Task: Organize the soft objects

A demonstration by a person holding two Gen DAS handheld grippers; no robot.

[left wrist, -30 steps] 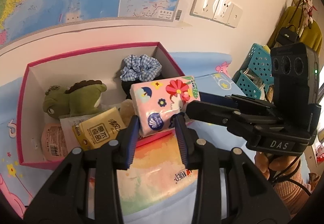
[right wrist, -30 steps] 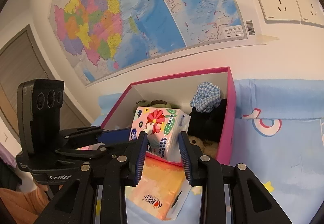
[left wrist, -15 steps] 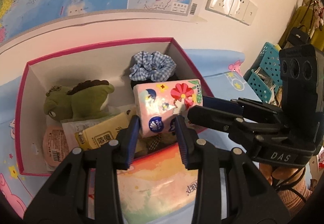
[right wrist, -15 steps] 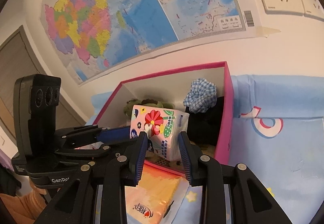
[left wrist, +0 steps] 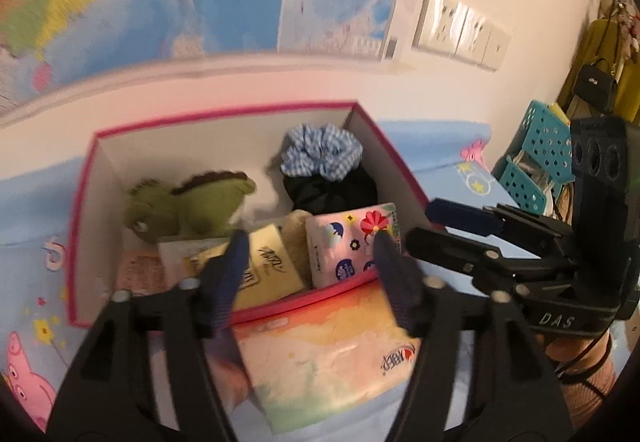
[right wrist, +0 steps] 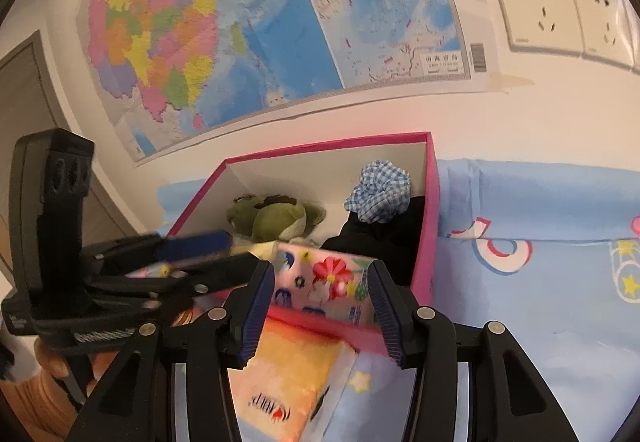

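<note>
**Pink box holds the floral pack, both claws apart**

Pink-rimmed, the box (left wrist: 86, 202) sits on a blue cartoon sheet (right wrist: 540, 282) by the wall. The floral tissue pack (left wrist: 348, 246) lies inside it, in the near right corner, beside a yellow pack (left wrist: 272, 262). Both claws have just been opening. The left gripper (left wrist: 308, 254) stands wide, its pads clear of the floral pack; the right gripper (right wrist: 320, 282) also stands apart, the pack seen between its fingers but not pressed.

Only the left view shows the box floor: a green plush (left wrist: 188, 206), a blue checked scrunchie (left wrist: 320, 156) on black cloth, and a pale pink packet (left wrist: 140, 274) at the near left. It also shows a teal basket (left wrist: 536, 170) at the right. The right view hides the floor behind the near wall, but shows the wall map (right wrist: 240, 22) sharply, and a door at the far left. An orange pack (right wrist: 292, 374) lies outside the box, just before it, in both views.
</note>
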